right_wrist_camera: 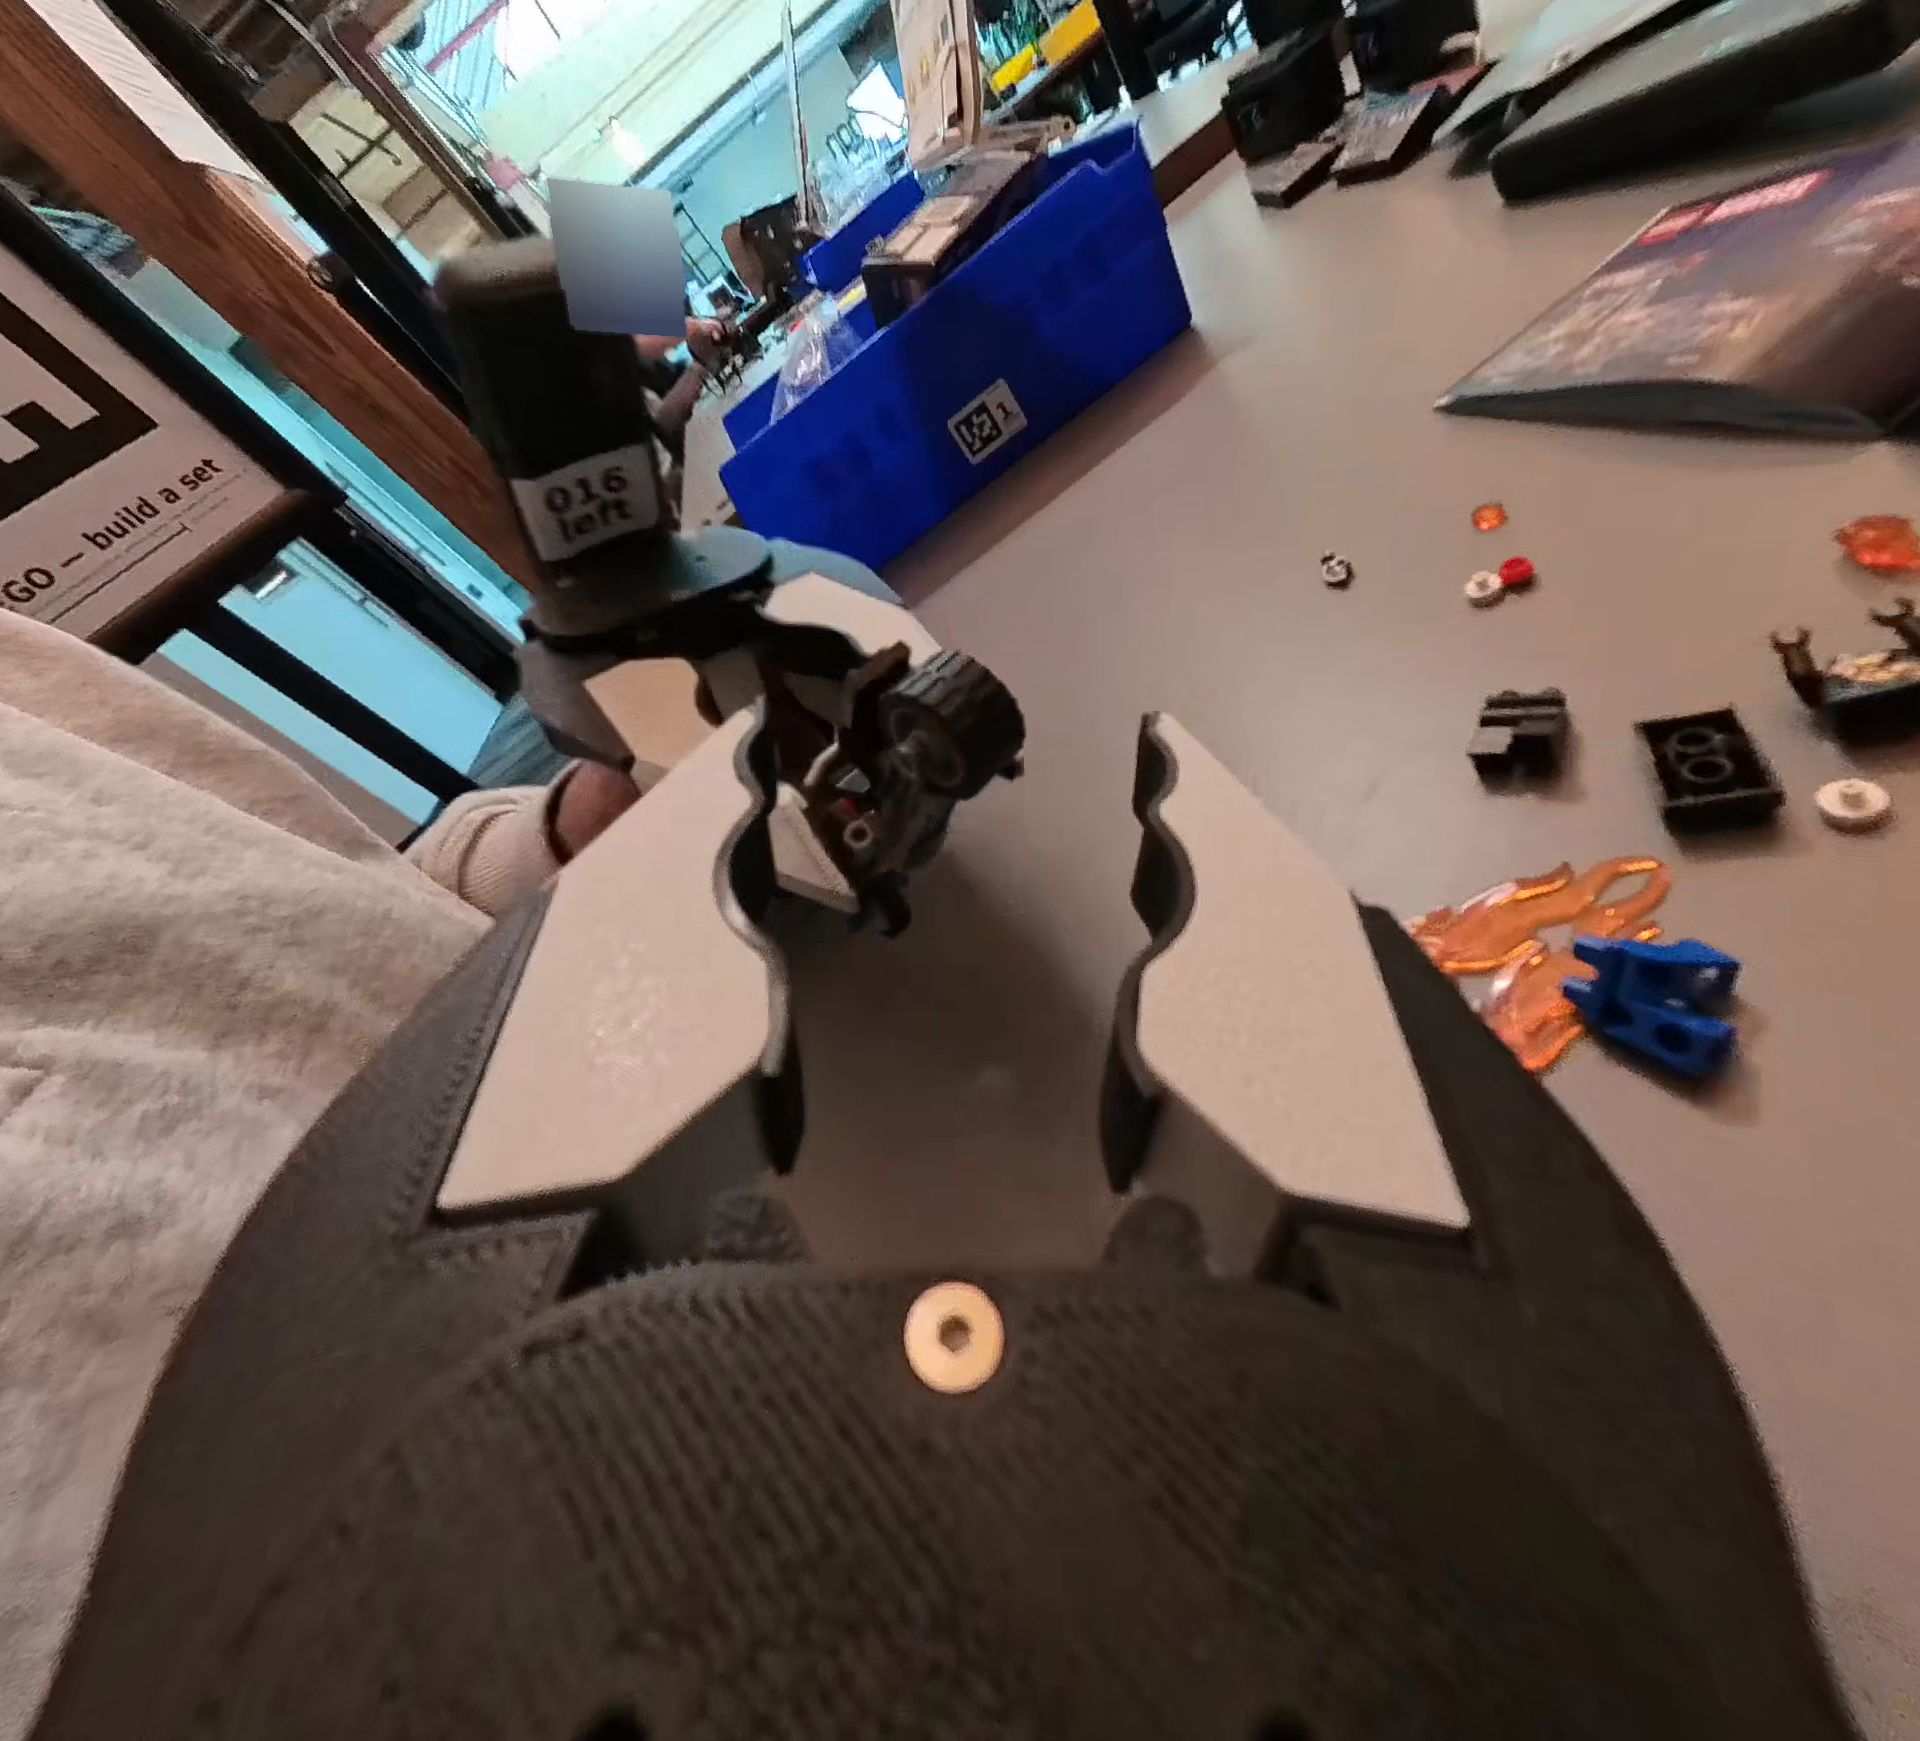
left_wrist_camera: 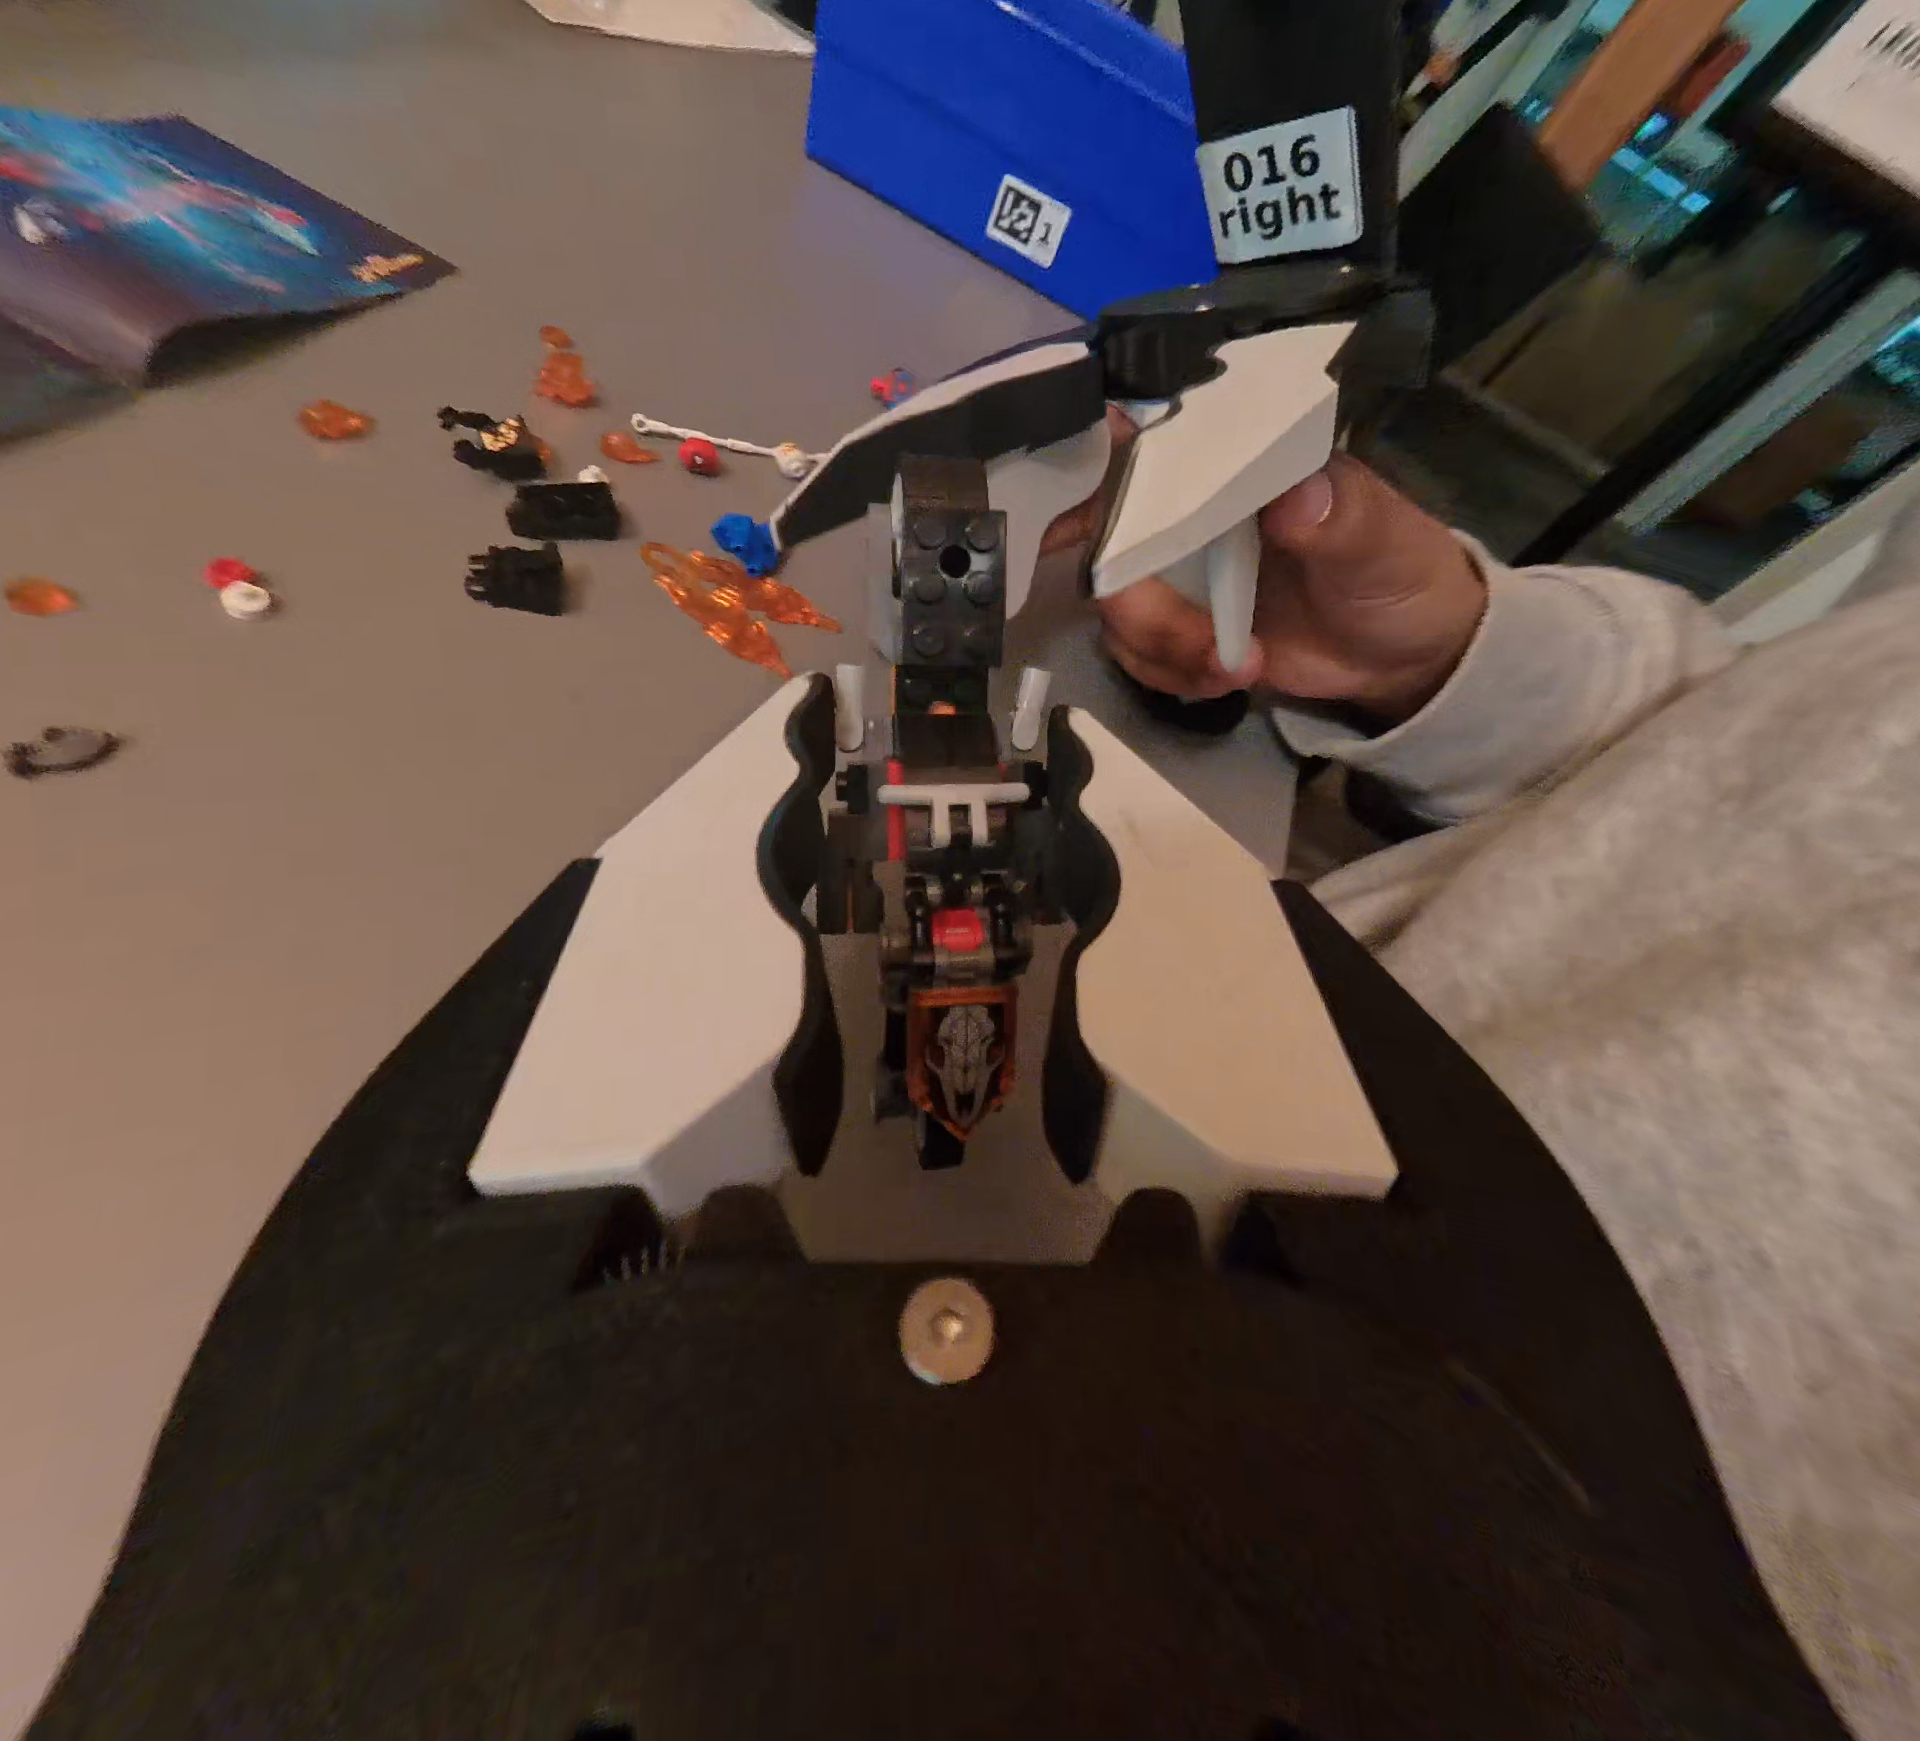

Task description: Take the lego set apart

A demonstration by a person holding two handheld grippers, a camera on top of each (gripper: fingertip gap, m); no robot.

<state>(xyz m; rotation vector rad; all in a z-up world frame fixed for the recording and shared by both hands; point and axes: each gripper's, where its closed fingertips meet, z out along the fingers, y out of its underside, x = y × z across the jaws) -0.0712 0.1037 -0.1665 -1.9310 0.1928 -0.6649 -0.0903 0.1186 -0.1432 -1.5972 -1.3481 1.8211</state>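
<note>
My left gripper (left_wrist_camera: 945,704) is shut on the lego model (left_wrist_camera: 940,870), a small black and grey vehicle with a red stud and an orange shield, and holds it above the grey table (left_wrist_camera: 416,808). A black brick (left_wrist_camera: 951,585) sits at the model's far end. My right gripper (right_wrist_camera: 951,735) is open, and its jaws stand around that far end; the model's wheel (right_wrist_camera: 940,741) lies close to its left finger. Loose pieces lie on the table: black bricks (left_wrist_camera: 561,512), orange flame pieces (left_wrist_camera: 727,600) and a blue piece (right_wrist_camera: 1652,995).
A blue bin (left_wrist_camera: 987,122) stands at the back of the table, also in the right wrist view (right_wrist_camera: 956,382). A dark instruction booklet (left_wrist_camera: 156,237) lies to the left. A hand (left_wrist_camera: 1351,590) in a grey sleeve holds the right gripper. Dark boxes (right_wrist_camera: 1662,60) sit far back. Less than 4 cm separates the two grippers' tips. About 9 cm separates my right fingertips from the blue piece (right_wrist_camera: 1652,995).
</note>
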